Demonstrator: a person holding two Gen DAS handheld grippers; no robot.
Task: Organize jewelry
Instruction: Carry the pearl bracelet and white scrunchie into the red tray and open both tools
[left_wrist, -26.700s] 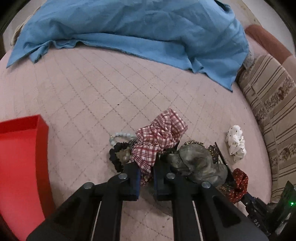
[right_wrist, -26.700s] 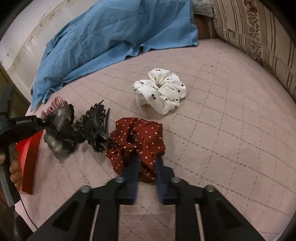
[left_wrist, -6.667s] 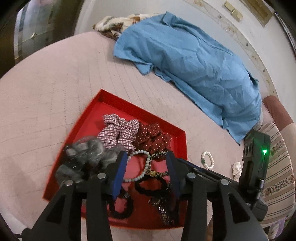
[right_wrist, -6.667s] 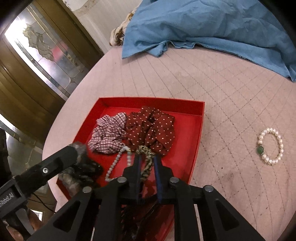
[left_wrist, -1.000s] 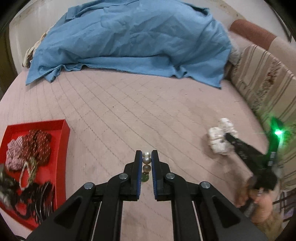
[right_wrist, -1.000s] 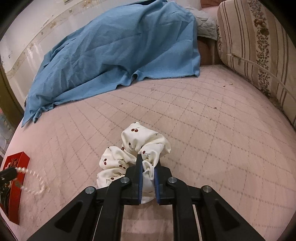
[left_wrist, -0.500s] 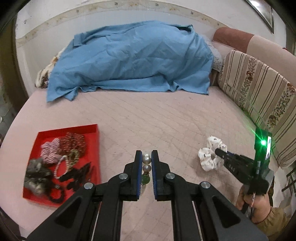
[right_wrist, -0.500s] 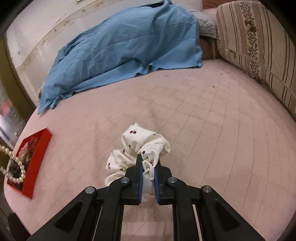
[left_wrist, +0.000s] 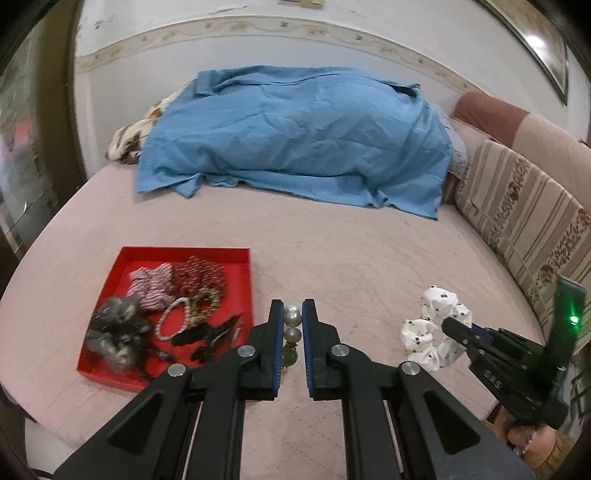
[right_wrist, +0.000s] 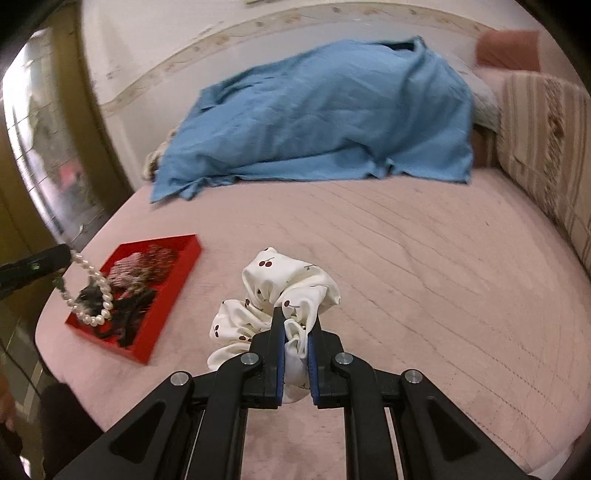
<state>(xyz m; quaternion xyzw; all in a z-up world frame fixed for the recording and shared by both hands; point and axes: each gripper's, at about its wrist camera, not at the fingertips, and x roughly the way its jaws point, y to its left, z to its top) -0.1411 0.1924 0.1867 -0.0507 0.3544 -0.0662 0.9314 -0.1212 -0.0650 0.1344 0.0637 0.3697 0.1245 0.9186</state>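
Note:
My left gripper (left_wrist: 293, 314) is shut on a pearl bracelet (left_wrist: 291, 325) with a green bead and holds it in the air; in the right wrist view the bracelet (right_wrist: 92, 295) dangles above the red tray (right_wrist: 162, 295). My right gripper (right_wrist: 295, 321) is shut on a white cherry-print scrunchie (right_wrist: 280, 291) and holds it above the pink bed; the scrunchie also shows in the left wrist view (left_wrist: 432, 332). The red tray (left_wrist: 243, 280) holds several scrunchies, bead bracelets and a black hair claw.
A blue sheet (left_wrist: 295, 129) covers a heap at the back of the bed. A striped cushion (left_wrist: 528, 229) lines the right side. The bed's front edge runs close below the tray. A glass-panelled door (right_wrist: 48, 147) stands to the left.
Both grippers have risen and pulled back, lifting the bracelet and the scrunchie higher above the bed. The tray now sits nearer the middle of both views.

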